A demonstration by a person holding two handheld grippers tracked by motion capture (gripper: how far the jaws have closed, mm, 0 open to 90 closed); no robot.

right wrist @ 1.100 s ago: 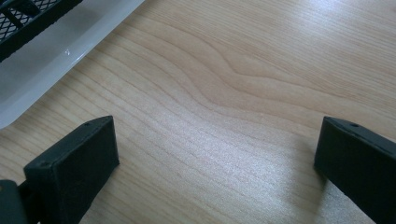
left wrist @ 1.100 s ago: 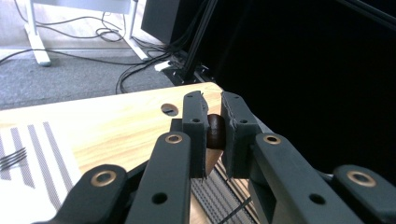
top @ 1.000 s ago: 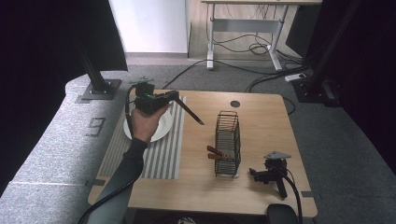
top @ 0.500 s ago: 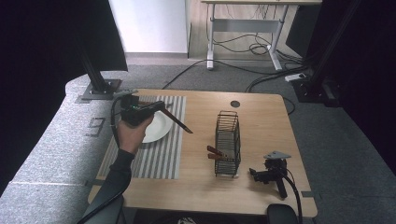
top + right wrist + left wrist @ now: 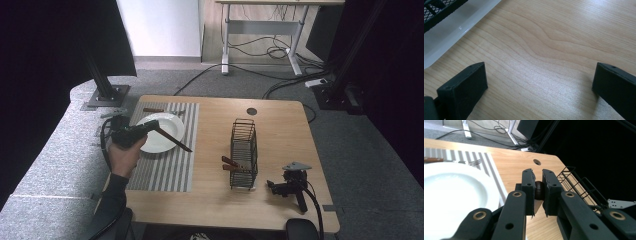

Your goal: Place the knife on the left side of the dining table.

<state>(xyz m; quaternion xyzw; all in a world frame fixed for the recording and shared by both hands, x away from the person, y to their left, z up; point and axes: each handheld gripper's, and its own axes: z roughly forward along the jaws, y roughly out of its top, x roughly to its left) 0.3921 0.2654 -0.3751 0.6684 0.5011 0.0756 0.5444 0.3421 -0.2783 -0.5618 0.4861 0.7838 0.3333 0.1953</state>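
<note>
Left gripper [image 5: 150, 131] clamped on knife [image 5: 172, 140] handle, blade held over plate [image 5: 165, 122], right gripper [image 5: 539, 82] rested on table [image 5: 280, 125], jaws apart, beside rack [image 5: 244, 150].

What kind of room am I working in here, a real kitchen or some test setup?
Probably a lab or office test setup, not a kitchen. A small wooden table holds a staged place setting: white plate on a striped placemat. Around it are grey carpet, floor cables, black curtains and a desk frame behind.

Wire basket [image 5: 244, 152] blocks counter [image 5: 280, 130] centre-right; plate [image 5: 162, 131] fills the left edge; open lane between them, far right corner free.
</note>
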